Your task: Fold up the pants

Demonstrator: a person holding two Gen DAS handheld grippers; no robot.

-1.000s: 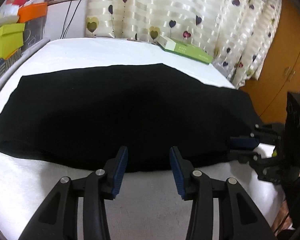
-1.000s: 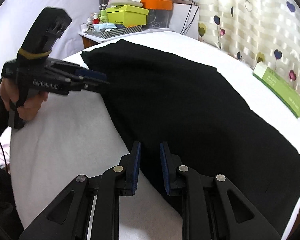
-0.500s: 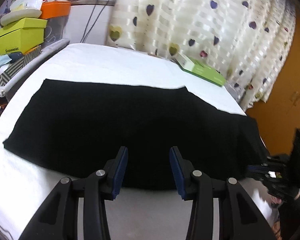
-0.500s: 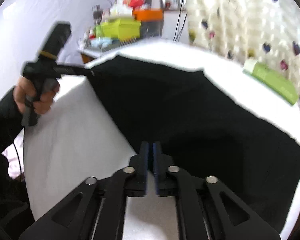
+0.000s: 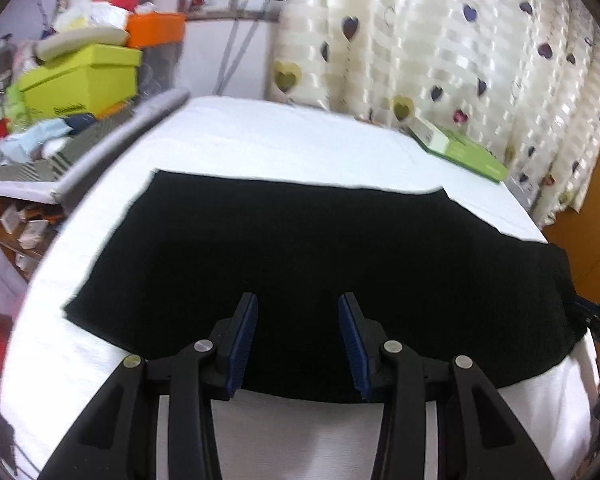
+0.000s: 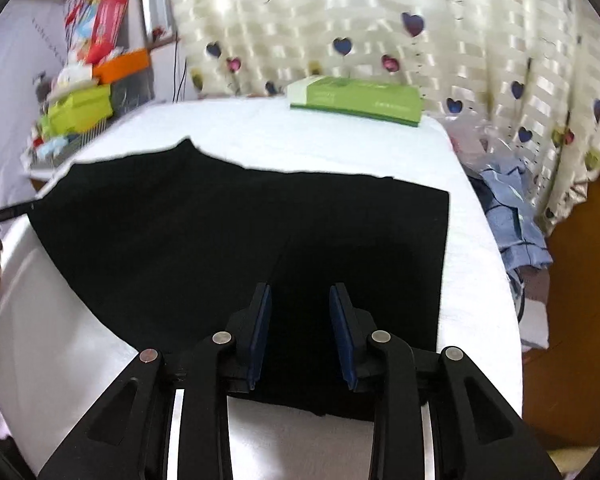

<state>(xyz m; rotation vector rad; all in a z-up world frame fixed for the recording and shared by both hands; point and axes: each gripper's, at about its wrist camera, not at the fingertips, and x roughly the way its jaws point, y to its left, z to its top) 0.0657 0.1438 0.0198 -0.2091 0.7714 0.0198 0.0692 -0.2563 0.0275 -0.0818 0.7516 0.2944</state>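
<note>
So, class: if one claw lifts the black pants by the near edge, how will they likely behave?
The pants lie flat and limp on the bed, so they would probably droop, not hold shape. They look thin, so likely light. Pushed, they would probably bunch.

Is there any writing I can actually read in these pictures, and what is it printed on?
Nothing reads clearly.
Lime-green box: dark print on its side, too blurred.
Flat green box: pale lettering, too small.
Red packet: printed, blurred.
Black pants: no label visible.
</note>
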